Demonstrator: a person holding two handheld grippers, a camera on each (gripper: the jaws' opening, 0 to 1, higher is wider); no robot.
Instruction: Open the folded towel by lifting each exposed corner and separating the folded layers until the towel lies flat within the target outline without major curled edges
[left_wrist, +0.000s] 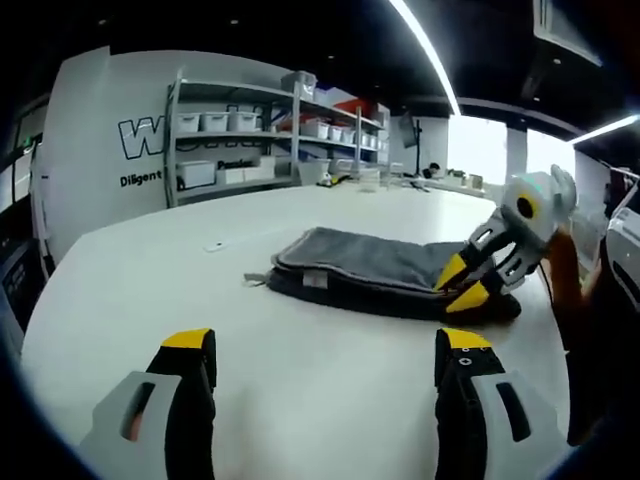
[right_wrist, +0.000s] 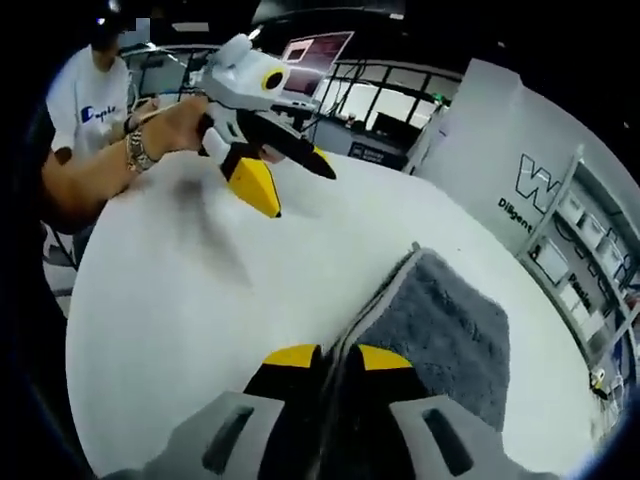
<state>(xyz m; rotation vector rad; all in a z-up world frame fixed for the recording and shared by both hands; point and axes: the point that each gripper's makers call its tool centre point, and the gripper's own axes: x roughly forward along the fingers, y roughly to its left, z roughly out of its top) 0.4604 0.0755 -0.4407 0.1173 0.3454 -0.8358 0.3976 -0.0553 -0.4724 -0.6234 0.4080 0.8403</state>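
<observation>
The grey towel lies folded on the white table, its layers stacked and a dark underside showing along the near edge, with a small pale tag at the left end. In the left gripper view, the left gripper hovers over bare tabletop short of the towel, its two yellow-tipped jaws spread wide with nothing between them; the towel sits ahead of it and a little to the right, well apart from its tips. At the towel's right end the right gripper comes in from the side, its yellow tips pressed onto the edge of the cloth. The right gripper view confirms this: the right gripper has its jaws drawn close together on a thin dark edge of the towel, which runs up between the tips, the grey pile spreading away to the right. Farther off in that view the left gripper hangs above the table, held by a hand wearing a metal bracelet. Grey shelving with white bins stands beyond the table against a white wall.
</observation>
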